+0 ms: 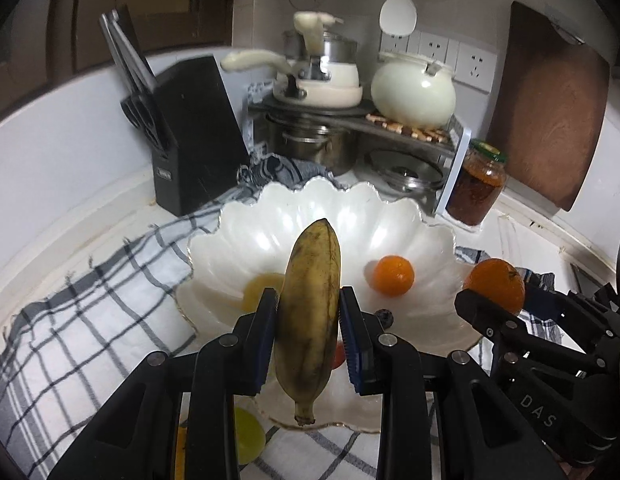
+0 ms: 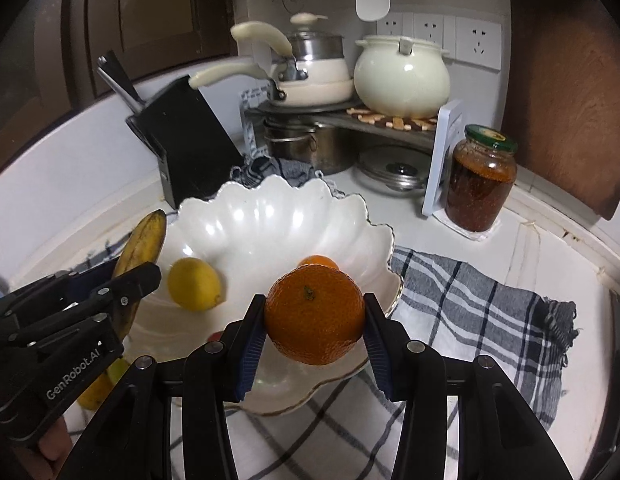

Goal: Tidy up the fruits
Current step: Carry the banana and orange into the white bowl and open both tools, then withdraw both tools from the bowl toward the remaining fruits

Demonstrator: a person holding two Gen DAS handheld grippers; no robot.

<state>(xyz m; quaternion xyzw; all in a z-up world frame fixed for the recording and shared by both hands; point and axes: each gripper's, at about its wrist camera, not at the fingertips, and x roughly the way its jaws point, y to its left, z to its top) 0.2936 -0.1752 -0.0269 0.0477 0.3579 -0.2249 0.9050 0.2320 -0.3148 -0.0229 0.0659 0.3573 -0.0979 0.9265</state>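
My left gripper point(image 1: 308, 316) is shut on a spotted yellow banana point(image 1: 310, 312), held upright over the near rim of a white scalloped bowl point(image 1: 270, 216). An orange point(image 1: 393, 275) and a lemon point(image 1: 262, 288) lie inside the bowl. My right gripper point(image 2: 315, 320) is shut on a second orange point(image 2: 315, 314), above the bowl's point(image 2: 270, 216) near right rim. From the right wrist, the lemon point(image 2: 195, 284) and the bowl's orange point(image 2: 318, 261) show behind it, and the left gripper with the banana point(image 2: 144, 240) is at the left. The right gripper's orange point(image 1: 495, 286) appears at the right of the left wrist view.
A checked cloth point(image 2: 470, 300) lies under the bowl. Behind stand a black knife block point(image 1: 190, 132), a rack with pots point(image 1: 318, 80), a white pot point(image 2: 402, 76), a jar point(image 2: 482, 184) and a wooden board point(image 1: 550, 104). A green fruit point(image 1: 248, 438) lies on the cloth near my left fingers.
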